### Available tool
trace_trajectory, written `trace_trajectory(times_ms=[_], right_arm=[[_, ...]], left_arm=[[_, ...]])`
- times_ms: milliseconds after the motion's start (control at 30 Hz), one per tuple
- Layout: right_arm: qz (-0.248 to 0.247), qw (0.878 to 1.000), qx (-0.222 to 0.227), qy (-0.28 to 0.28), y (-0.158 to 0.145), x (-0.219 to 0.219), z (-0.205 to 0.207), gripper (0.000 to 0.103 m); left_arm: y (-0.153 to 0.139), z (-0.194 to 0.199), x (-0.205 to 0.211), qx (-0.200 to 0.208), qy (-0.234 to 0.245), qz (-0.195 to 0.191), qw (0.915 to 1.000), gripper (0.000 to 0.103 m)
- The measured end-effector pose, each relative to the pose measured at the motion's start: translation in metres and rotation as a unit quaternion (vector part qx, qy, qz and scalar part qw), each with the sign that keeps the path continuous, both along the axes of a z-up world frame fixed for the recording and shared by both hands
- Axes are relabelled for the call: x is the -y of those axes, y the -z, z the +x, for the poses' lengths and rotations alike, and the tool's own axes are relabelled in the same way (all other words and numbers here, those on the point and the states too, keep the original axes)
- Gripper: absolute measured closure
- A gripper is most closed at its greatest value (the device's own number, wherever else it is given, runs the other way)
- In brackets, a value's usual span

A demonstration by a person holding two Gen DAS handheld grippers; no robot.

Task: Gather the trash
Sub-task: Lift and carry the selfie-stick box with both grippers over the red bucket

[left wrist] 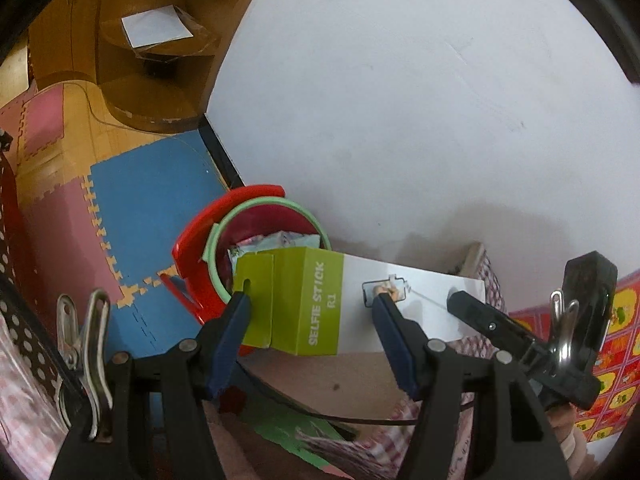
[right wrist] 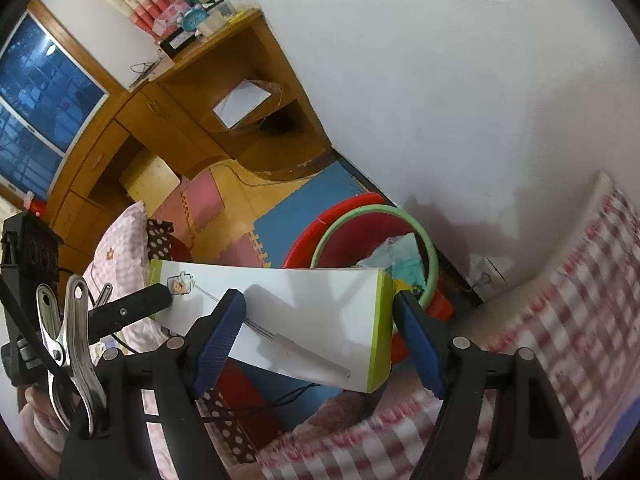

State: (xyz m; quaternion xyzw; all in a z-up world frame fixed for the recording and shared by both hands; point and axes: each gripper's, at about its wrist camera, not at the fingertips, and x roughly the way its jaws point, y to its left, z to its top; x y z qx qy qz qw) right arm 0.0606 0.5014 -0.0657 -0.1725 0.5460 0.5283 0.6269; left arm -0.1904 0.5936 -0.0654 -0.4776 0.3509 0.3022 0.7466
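My left gripper [left wrist: 312,300] and right gripper [right wrist: 320,300] each clamp one end of the selfie stick box [left wrist: 360,304], which spans between them. The box hangs level at the rim of the red trash bin [left wrist: 256,220], beside the wall.

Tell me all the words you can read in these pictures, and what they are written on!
"SELFIE STICK" on the green side of the box.
"R1" just under it, same green side.
The items on the wooden desk show no print that can be read: too small and blurred.
No other words can be read.
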Motion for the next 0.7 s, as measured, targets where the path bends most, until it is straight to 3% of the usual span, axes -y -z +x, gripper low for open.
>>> trace_trajectory(times_ms=[400, 700], right_arm=[[-0.088, 0.995, -0.011, -0.043, 0.064, -0.087, -0.010, 0.025], [-0.136, 0.987, -0.047, -0.071, 0.124, -0.137, -0.004, 0.025]], left_arm=[[0.069, -0.024, -0.067, -0.003, -0.026, -0.072, 0.9970, 0.036], [0.113, -0.030, -0.098, -0.023, -0.037, -0.087, 0.9953, 0.036]])
